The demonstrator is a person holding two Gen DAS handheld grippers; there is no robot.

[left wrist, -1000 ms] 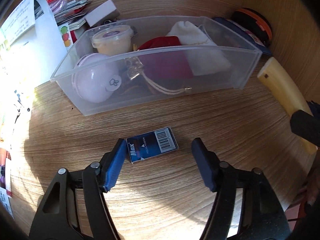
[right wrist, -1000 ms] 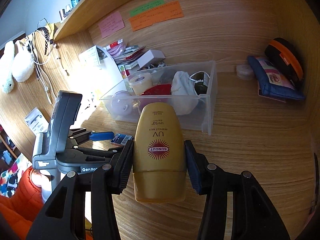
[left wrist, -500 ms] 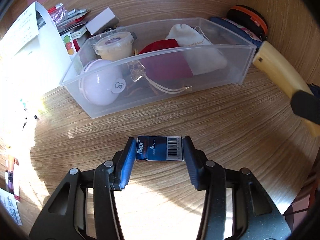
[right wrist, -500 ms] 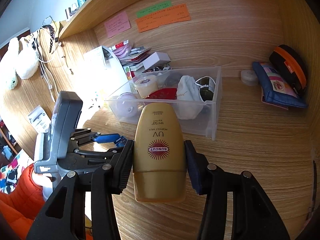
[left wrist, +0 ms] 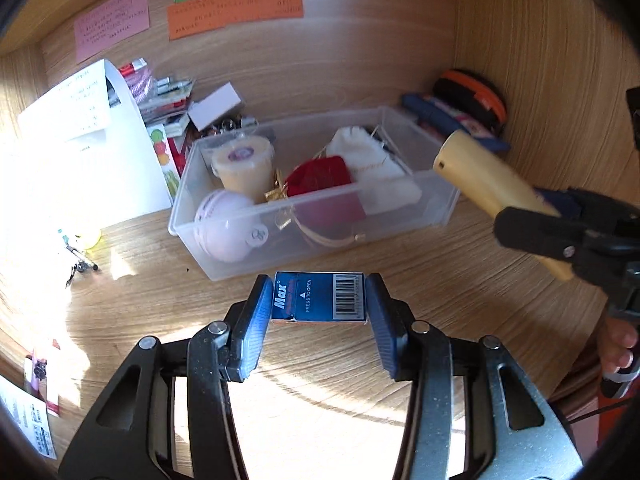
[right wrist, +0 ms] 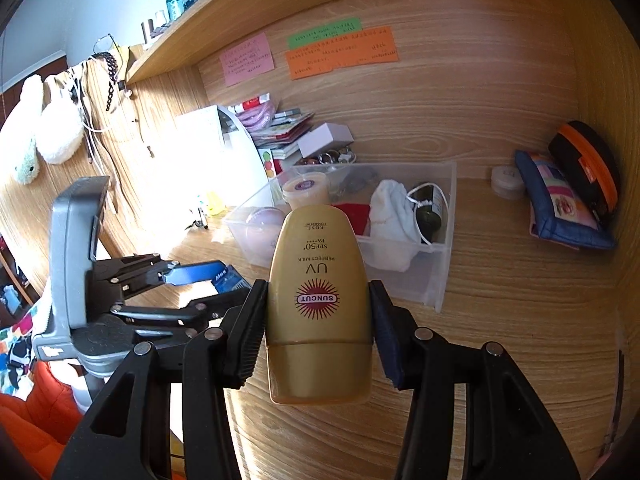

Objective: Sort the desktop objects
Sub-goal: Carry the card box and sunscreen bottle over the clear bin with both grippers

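Observation:
My left gripper (left wrist: 319,304) is shut on a small blue Max staple box (left wrist: 319,297) and holds it above the desk, just in front of the clear plastic bin (left wrist: 404,222). My right gripper (right wrist: 318,316) is shut on a gold sunscreen bottle (right wrist: 318,304), held in the air in front of the same bin (right wrist: 440,276). The bottle (left wrist: 492,190) and right gripper also show at the right of the left wrist view. The left gripper (right wrist: 200,280) with the blue box shows at the left of the right wrist view.
The bin holds a lilac ball (left wrist: 228,232), a cream jar (left wrist: 244,168), a red pouch (left wrist: 324,184) and a white pouch (left wrist: 376,172). A blue pouch (right wrist: 560,208) and black-orange case (right wrist: 588,168) lie at the right wall. White paper (left wrist: 92,148) and packets stand at the left.
My left gripper closed on the blue box and lifted it off the desk. The right gripper stayed shut on the sunscreen bottle and rose a little.

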